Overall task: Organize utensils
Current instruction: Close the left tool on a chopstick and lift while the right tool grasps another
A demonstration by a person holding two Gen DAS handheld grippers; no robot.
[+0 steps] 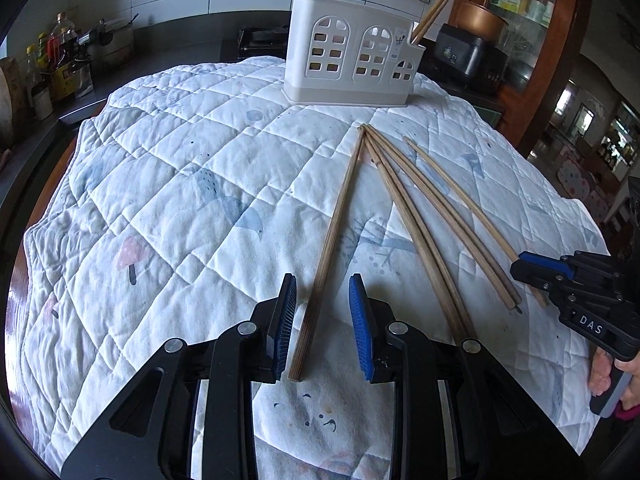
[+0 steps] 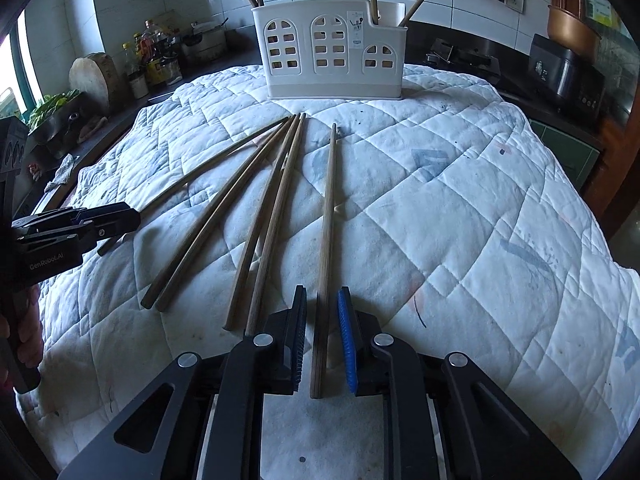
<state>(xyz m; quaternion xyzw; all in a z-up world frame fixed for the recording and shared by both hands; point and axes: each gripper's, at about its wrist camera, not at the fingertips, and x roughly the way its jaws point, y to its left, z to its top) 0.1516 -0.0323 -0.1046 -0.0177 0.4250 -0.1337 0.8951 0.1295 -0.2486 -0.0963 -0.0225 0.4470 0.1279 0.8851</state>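
**Fig. – L and R wrist views, pick-up stage.**

Spread over the desk (image 1: 14, 300): quilted white cloth w/ pale blue prints (image 1: 180, 160), prob. to stop round sticks rolling. Laid out on it as a fan: six long brown wooden chopsticks, far tips converging toward the white plastic utensil holder w/ arched window cut-outs (image 1: 352, 52). Stood the holder upright at the far side of the cloth, w/ several chopsticks already leaning in it. Judged approx. part done, w/ six still to go.

Held the left gripper (image 1: 322, 280) astride the leftmost chopstick (image 1: 333, 232), near its thick end. Jaws narrow, one each side, w/ cloth showing btwn pads and wood. Clamped on nothing yet.

Held the right gripper (image 2: 322, 292) likewise astride the rightmost chopstick (image 2: 329, 208), which lay apart from the rest. Jaws narrower still, w/ only slivers of gap either side and no press on the wood visible.

Left untouched in the middle: a darker pair (image 2: 192, 248) and a lighter pair (image 2: 273, 240), each pair lying side by side.

Prob. reasons for this layout:
- Took the outer sticks first, so no neighbour got nudged.
- Kept each hand on its own side, so no crossing.
- Gripped at the thick end for more wood under the pads.
- Pointed along the stick, so the thin tip led toward the holder.
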